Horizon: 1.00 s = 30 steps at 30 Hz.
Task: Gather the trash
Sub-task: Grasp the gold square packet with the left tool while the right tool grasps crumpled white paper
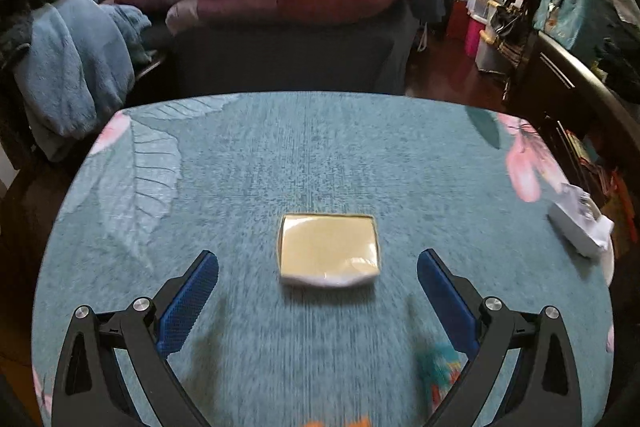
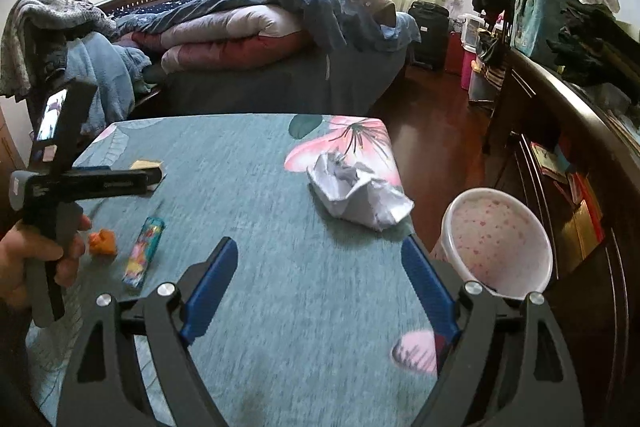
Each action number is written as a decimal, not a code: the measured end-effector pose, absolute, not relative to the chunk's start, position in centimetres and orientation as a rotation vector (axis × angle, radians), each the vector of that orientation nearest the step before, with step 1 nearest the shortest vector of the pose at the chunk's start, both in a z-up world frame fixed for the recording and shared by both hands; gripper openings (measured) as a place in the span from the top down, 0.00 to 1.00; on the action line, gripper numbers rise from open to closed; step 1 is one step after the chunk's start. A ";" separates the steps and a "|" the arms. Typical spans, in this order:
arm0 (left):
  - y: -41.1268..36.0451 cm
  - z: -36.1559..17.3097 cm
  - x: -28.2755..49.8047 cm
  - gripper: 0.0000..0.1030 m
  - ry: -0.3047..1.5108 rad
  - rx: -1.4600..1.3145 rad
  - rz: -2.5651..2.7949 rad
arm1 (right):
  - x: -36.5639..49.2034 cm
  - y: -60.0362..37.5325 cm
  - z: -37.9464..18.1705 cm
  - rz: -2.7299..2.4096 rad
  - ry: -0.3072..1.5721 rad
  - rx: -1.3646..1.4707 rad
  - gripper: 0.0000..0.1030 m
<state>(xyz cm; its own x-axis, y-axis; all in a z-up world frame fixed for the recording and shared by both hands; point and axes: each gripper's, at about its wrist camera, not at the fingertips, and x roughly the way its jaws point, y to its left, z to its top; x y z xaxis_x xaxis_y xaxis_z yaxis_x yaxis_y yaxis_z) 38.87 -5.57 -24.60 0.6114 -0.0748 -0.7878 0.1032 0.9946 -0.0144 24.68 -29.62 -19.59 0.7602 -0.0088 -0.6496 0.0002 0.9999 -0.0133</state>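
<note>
Lying ahead of left tool [image 1: 318,269], flat packet [image 1: 329,251], untouched, jaws wide

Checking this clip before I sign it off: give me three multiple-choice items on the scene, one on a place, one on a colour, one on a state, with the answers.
1. Where is the crumpled paper?
A. On the table, near its right edge
B. Inside the bin
C. On the bed

2. What colour is the small crumpled scrap beside the long colourful wrapper?
A. Green
B. Orange
C. Black

3. How does the left claw stand over the square packet?
A. Shut on it
B. Open, with the packet lying ahead between its fingers
C. Open, with the packet lifted off the table

Answers:
1. A: the paper lies on the tablecloth, just left of the speckled bin that stands beside the table.
2. B: it shows bright orange in the right wrist view.
3. B: both blue fingers stand wide apart, clear of the packet, which rests flat.
</note>
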 end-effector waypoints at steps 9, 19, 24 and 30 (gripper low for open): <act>-5.3 -25.3 39.7 0.50 0.918 0.062 -0.097 | 28.9 -30.7 -20.9 -0.007 0.757 0.021 0.18; -3.3 -23.0 37.6 0.51 0.875 -0.026 -0.126 | 35.3 -30.7 -23.2 -0.048 0.823 -0.029 0.17; -3.3 -21.7 36.3 0.51 0.849 -0.010 -0.139 | 36.8 -30.5 -24.7 -0.070 0.869 -0.060 0.26; -3.2 -20.5 34.9 0.51 0.836 -0.011 -0.141 | 35.7 -30.3 -24.5 -0.032 0.885 -0.055 0.61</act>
